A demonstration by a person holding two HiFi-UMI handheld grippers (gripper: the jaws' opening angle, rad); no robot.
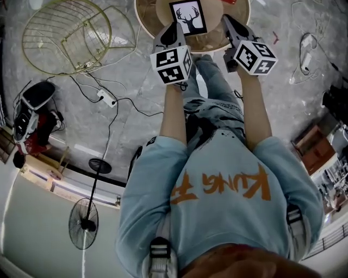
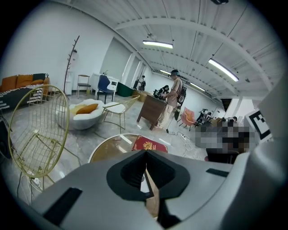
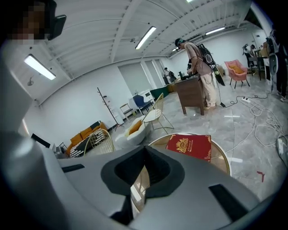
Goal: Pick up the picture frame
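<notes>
The picture frame, black-edged with a deer-antler print on white, lies on the round glass-topped table at the top of the head view. My left gripper hovers shut by the frame's lower left corner. On the frame's right side my right gripper is also shut and empty. In the left gripper view the closed jaws point over the table toward a red book. The right gripper view shows the shut jaws before the same red book.
A gold wire chair stands left of the table, with a power strip and cables on the floor nearby. A floor fan is at lower left. Far off, a person stands at a wooden desk.
</notes>
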